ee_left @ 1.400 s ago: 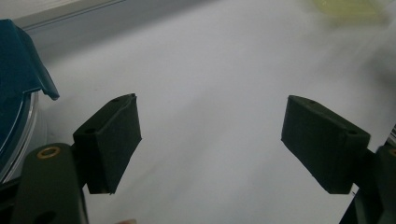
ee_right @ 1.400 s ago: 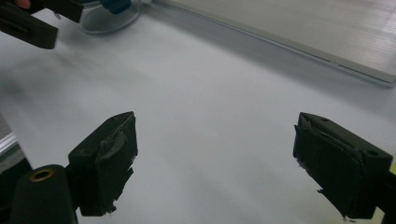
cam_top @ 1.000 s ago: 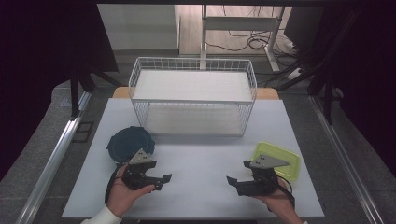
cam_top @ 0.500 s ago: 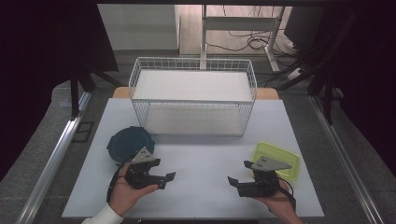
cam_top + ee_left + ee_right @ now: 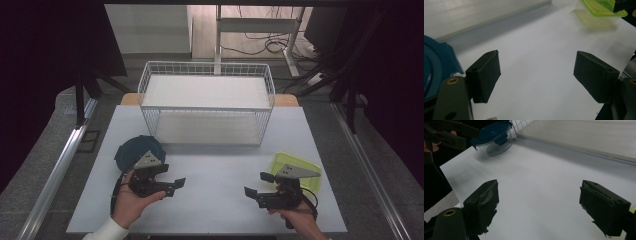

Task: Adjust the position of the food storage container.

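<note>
- Near the table's front edge, the left gripper and right gripper hover with jaws spread wide, holding nothing.
- Just beside the left gripper sits the blue-lidded round container; the green-lidded container lies by the right one, both before the wire basket.
- Both look rigid, light and smooth-walled, so likely slippery; gripping across the lid rim or clips seems safest.

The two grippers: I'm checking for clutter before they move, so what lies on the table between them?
Nothing: in the high view the white table is bare between the left gripper and the right gripper, both open.
</note>
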A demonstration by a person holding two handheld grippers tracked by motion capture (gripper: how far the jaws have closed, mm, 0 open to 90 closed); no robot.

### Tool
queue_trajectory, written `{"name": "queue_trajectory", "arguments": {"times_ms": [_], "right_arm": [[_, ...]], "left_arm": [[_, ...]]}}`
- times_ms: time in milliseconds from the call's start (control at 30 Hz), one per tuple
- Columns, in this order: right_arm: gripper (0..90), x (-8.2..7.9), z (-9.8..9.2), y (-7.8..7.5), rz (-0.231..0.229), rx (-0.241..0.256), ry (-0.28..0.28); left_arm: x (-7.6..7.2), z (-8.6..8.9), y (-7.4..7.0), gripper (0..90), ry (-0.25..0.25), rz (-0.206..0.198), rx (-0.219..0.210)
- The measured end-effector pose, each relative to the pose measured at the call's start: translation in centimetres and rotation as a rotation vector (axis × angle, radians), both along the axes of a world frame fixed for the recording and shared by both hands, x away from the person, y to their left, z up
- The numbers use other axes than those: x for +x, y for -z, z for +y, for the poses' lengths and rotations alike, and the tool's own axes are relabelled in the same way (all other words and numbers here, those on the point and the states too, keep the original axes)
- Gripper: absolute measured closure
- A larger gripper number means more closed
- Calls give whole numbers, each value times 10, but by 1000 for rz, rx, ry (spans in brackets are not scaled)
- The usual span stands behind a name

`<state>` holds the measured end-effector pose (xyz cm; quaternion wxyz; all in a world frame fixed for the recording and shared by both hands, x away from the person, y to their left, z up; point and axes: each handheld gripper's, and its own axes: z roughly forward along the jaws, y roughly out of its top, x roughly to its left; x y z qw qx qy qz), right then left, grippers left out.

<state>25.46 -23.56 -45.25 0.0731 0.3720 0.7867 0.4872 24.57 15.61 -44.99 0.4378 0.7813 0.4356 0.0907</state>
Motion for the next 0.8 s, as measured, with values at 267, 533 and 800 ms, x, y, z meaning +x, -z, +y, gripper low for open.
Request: {"name": "queue_trajectory", "arguments": {"times_ms": [267,533,800], "right_arm": [[158,1,2,-1,11,-7,17],[158,-2,2,2,15,-20,19],[152,-3,4,2,9,-29,15]], "left_arm": [[5,19,-13,216,-27,-10,13],[20,41,-32,216,-71,-26,24],[46,69,-35,228,-127,-26,28]]}}
